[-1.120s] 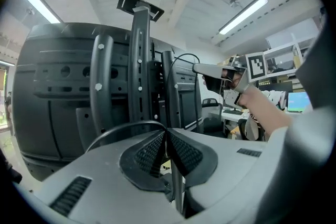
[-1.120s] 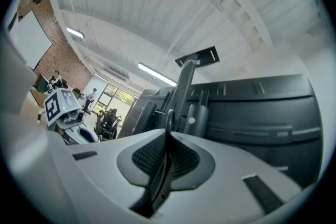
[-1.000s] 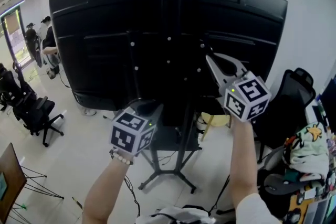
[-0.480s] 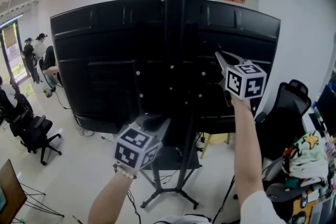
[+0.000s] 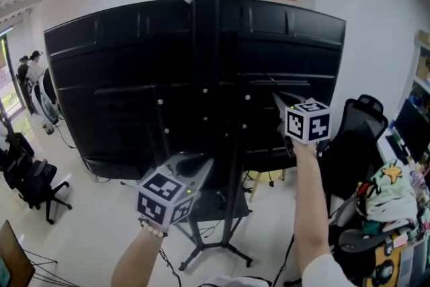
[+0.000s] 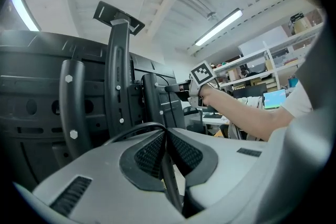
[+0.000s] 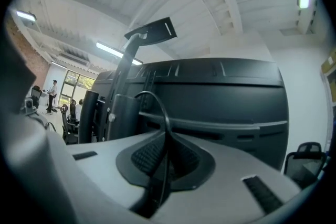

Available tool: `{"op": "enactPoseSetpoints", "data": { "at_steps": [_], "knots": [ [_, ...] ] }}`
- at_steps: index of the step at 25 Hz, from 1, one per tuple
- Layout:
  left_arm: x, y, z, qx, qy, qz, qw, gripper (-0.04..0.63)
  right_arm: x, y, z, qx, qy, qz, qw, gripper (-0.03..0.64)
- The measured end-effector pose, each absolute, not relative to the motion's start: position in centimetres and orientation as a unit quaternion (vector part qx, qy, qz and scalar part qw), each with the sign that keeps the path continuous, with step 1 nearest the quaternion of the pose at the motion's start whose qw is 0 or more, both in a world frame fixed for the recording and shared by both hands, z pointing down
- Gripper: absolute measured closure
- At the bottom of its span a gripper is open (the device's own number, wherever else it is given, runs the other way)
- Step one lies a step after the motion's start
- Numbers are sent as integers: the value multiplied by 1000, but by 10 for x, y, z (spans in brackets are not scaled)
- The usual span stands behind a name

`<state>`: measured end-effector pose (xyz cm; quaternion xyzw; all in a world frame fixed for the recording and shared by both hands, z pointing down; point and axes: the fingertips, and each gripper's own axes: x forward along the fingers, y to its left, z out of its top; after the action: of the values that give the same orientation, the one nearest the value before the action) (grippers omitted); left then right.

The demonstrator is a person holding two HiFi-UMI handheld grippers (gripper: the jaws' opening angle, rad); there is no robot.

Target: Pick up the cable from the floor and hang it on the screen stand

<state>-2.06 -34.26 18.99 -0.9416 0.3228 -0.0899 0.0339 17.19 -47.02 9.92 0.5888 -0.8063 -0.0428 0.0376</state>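
We see the back of a large black screen (image 5: 114, 77) on its stand (image 5: 205, 23), with two hand-held grippers held up in front of it. The cable (image 6: 131, 131), thin and black, is off the floor and pinched in both tools.

In the left gripper view, the left gripper (image 6: 167, 139) has its jaws pressed together on the cable. The cable arcs out of the pads to the left, near the stand. In the right gripper view, the right gripper (image 7: 167, 140) clamps the cable too. Here it loops up out of the jaws and bends left toward the stand.

The head view places the left gripper low, just in front of the stand. The right gripper is higher and off to the right, against the screen's back. In that view we lose the cable against the black panel.

Only the left gripper view shows the right gripper from the side, on an outstretched arm (image 6: 247, 110). Only the head view shows an office chair (image 5: 37, 188) on the floor at left.
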Motion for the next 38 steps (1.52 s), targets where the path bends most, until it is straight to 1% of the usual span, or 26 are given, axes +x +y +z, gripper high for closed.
{"op": "enactPoseSetpoints", "data": {
  "at_steps": [6,13,16,17,18,19,20,24,25,26,31,32,33,34,35,36,37,38],
  "knots": [
    [-24,-337,210,-944,318,-81,20,581,155,-475,161,568,-821,9,53,589],
    [-46,-332,238,-937,342,-67,0,580,134,-460,170,560,-827,-16,43,581],
    [-58,-333,253,-929,367,-48,-21,578,133,-459,175,575,-815,-38,55,557],
    [-61,-334,260,-926,375,-47,-30,570,133,-458,175,583,-809,-48,60,539],
    [-64,-334,268,-922,381,-49,-39,547,134,-457,174,589,-803,-56,64,486],
    [-65,-335,277,-920,386,-53,-48,504,134,-456,174,594,-799,-61,66,450],
    [-66,-334,286,-917,390,-58,-57,482,134,-453,173,597,-797,-66,65,449],
    [-68,-319,315,-908,404,-66,-91,482,136,-433,178,599,-796,-73,58,449],
    [-66,-313,320,-906,407,-66,-97,482,138,-425,180,597,-796,-77,57,438],
    [-63,-306,325,-905,408,-65,-103,482,139,-415,182,595,-797,-82,58,417],
    [-30,-265,349,-903,405,-50,-134,482,140,-349,206,557,-824,-87,53,414],
    [-21,-254,354,-904,402,-45,-139,483,139,-331,212,544,-833,-87,48,419],
    [-11,-243,358,-905,397,-38,-144,494,138,-313,219,531,-842,-86,40,459],
    [-2,-232,361,-907,393,-29,-149,494,137,-296,227,519,-850,-84,32,467],
    [6,-220,365,-908,390,-20,-153,520,138,-279,237,509,-857,-80,26,523],
    [14,-208,369,-907,390,-11,-156,581,141,-264,249,502,-861,-74,22,567],
    [22,-196,374,-906,393,-6,-158,592,145,-250,262,496,-865,-65,21,605],
    [28,-183,380,-903,399,-3,-160,592,150,-237,276,490,-870,-51,20,615]
  ]
}}
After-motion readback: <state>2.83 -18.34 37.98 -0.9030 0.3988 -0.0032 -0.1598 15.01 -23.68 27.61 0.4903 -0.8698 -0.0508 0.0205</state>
